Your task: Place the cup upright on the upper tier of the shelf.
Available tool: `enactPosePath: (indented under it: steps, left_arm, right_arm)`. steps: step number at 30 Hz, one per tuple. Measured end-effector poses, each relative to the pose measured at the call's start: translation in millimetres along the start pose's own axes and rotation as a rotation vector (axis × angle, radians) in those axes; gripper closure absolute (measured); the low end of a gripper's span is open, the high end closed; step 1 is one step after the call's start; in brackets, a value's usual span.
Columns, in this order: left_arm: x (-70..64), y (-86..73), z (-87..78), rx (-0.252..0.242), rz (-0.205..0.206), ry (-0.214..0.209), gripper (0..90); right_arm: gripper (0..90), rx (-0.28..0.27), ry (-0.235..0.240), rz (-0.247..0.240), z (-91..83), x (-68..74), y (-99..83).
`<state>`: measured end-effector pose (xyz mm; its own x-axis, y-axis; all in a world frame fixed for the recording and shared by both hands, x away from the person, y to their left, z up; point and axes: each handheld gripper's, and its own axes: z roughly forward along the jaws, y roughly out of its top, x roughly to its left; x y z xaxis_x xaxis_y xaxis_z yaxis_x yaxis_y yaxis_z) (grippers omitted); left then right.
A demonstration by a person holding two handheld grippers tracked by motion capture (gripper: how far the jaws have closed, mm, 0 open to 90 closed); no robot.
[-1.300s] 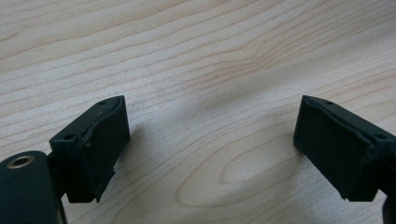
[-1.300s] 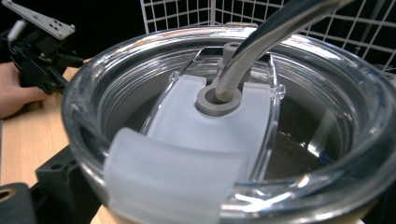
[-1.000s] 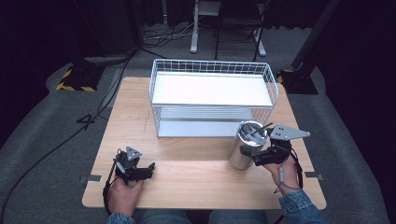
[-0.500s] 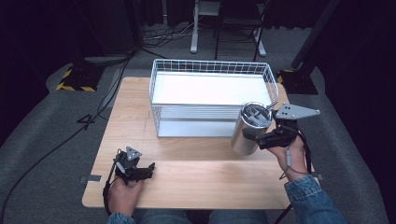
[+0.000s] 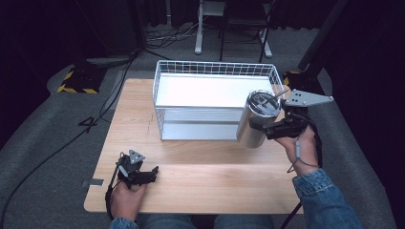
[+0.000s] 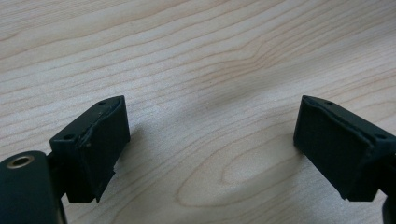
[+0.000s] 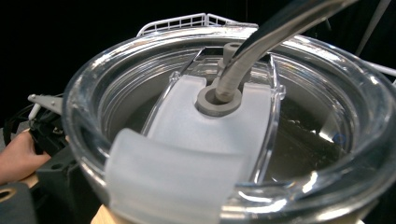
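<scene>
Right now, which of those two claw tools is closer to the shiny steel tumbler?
The right. The right gripper is clamped on the steel tumbler, holding it tilted beside the wire basket. The left gripper rests open at the table's near-left corner, far from it.

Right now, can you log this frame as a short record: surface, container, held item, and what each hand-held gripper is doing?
surface: wooden table
container: white wire basket, at the table's far side
held item: steel tumbler with clear lid and straw, tilted, lifted beside the basket's right end
right hand-held gripper: shut on the tumbler
left hand-held gripper: open, jaws apart, low over bare wood near the front left
</scene>
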<state>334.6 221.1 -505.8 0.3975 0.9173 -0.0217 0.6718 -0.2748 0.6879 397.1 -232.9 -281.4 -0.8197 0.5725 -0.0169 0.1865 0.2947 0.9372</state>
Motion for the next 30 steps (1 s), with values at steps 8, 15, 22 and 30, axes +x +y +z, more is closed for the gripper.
enactPosePath:
  steps: [8,15,22,30]
  left_arm:
    - [0.5,0.1,0.0,0.001,0.006,-0.001,11.1]
    - [0.4,0.1,0.1,0.000,0.004,0.000,11.1]
    - [0.4,0.1,0.1,-0.001,0.004,0.000,11.1]
    - [-0.2,-1.3,-1.0,-0.002,0.003,0.001,11.2]
  right_arm:
    - [3.9,0.004,-0.009,0.003,4.4,-4.7,22.8]
    - [3.9,-0.009,-0.016,-0.005,7.4,-11.3,51.5]
    - [3.9,-0.022,-0.022,0.004,13.1,-19.7,69.5]
    - [3.9,-0.031,-0.027,-0.009,26.5,-25.2,87.1]
